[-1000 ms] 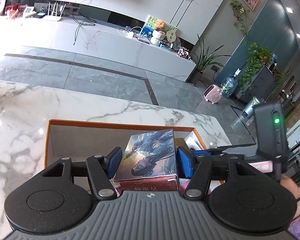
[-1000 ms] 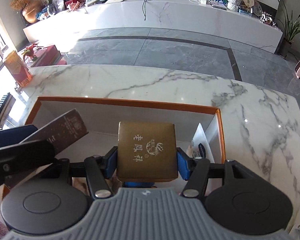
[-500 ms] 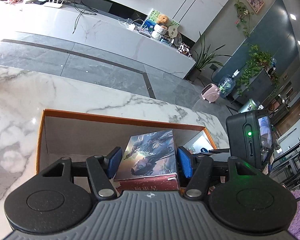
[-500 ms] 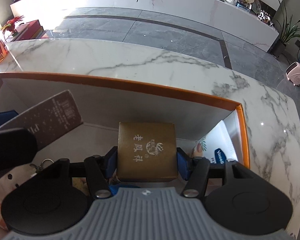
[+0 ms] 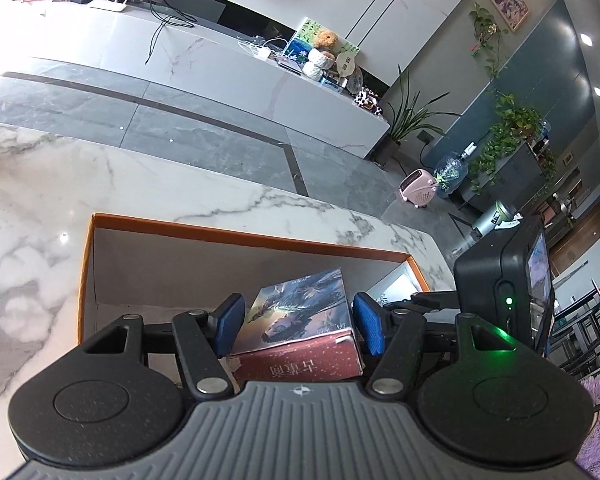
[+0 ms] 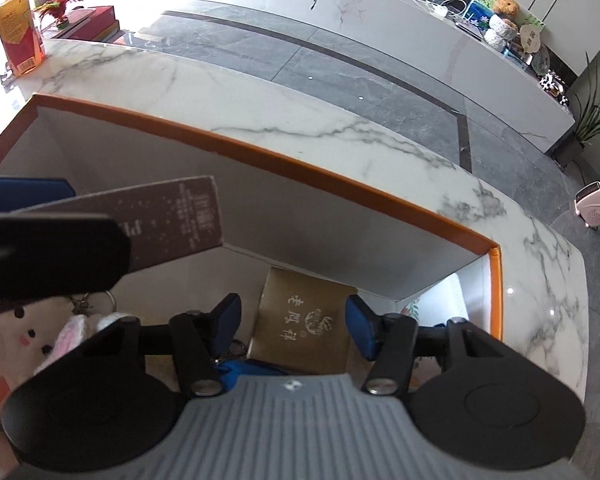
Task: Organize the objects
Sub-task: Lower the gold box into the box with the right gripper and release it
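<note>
**Entry: two boxes at the orange-rimmed storage box, placement under way**

Left wrist view. Left gripper (image 5: 298, 324) was clamped on an illustrated book-like box (image 5: 300, 320) with a dark red spine, blue pads touching both its sides. The item hung tilted over the orange-rimmed storage box (image 5: 252, 238), inside its near wall. The storage box sat on the marble table (image 5: 40, 200).

Right wrist view. Right gripper (image 6: 294, 320) stood spread wide, its pads apart from the gold gift box (image 6: 304, 320) on both sides; the gold box lay inside the storage box (image 6: 340, 184), near its right wall. A plush rabbit keychain (image 6: 64, 340) lay left of it. The illustrated box (image 6: 172, 216) appeared above the interior, not yet set down.

Progress, as judged: gold box deposited; illustrated box remained to be lowered and let go.
</note>
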A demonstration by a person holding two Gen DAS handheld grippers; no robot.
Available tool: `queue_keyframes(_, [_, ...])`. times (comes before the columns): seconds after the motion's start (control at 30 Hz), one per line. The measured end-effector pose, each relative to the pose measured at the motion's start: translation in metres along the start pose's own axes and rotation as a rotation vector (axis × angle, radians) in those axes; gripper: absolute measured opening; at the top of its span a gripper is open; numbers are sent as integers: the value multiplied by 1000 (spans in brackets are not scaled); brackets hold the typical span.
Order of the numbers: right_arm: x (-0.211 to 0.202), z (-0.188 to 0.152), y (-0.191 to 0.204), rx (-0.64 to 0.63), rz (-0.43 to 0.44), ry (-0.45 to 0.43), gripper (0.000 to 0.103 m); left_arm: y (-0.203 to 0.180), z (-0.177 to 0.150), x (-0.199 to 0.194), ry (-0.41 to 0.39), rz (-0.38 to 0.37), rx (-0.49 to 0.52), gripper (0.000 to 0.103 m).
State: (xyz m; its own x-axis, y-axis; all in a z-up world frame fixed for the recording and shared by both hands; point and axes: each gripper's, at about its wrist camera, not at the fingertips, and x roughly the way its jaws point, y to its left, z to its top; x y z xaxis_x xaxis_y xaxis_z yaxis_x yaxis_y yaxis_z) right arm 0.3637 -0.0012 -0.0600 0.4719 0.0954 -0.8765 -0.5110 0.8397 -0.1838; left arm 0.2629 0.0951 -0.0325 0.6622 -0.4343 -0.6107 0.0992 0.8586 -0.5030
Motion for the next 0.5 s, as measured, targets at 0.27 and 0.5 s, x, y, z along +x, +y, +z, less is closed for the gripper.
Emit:
queue_keyframes(0.27, [4,-1,8,-61,-102,29,31,2,4,-4,-8,-45,-8,23])
queue_keyframes(0.5, [1,-1,6,-34,-113,41,28,7,6,-3,20,44,-4,27])
